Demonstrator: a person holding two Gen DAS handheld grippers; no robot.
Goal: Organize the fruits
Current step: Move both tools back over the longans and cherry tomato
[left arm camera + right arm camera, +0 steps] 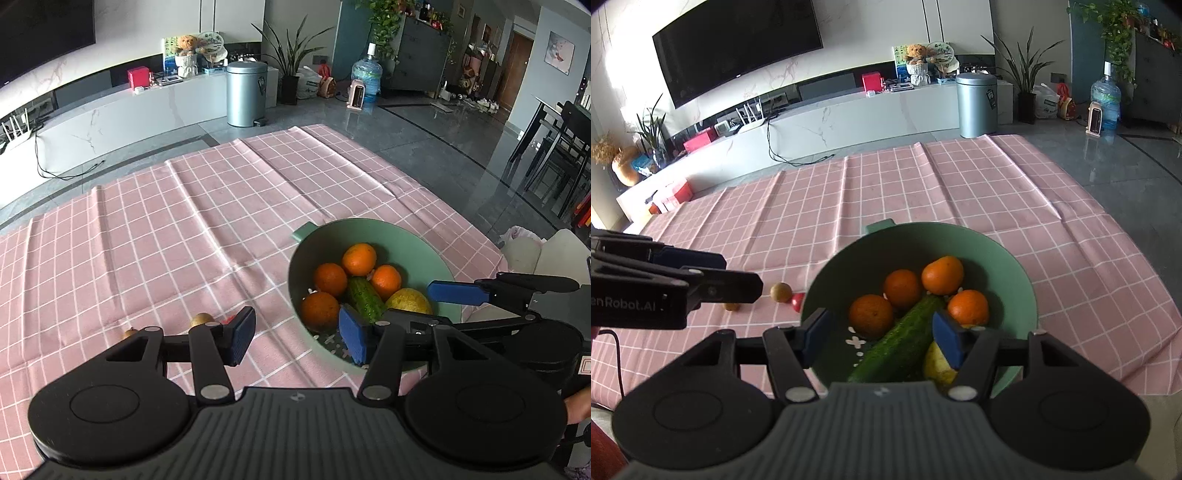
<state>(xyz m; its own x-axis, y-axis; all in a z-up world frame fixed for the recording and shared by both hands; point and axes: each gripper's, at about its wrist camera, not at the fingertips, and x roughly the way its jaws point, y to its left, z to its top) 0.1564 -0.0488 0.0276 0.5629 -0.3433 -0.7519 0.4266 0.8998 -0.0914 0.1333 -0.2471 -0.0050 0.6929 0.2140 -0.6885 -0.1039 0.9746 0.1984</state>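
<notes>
A green bowl (923,226) on the pink checked cloth holds several oranges (942,275), a cucumber (901,343) and a yellow fruit (938,363). My right gripper (882,338) hangs open above the bowl's near side, with the cucumber below the gap and no pad touching it. My left gripper (297,336) is open and empty over the bowl's left rim (295,266). On the cloth left of the bowl lie two small brown fruits (202,319) (130,333) and a small red one (798,301). The left gripper (742,275) also shows at the left of the right wrist view.
The cloth (184,221) spreads wide beyond and left of the bowl. The table's right edge (480,236) runs close to the bowl, with grey floor past it. A bin (246,92) and a TV bench (849,114) stand far behind.
</notes>
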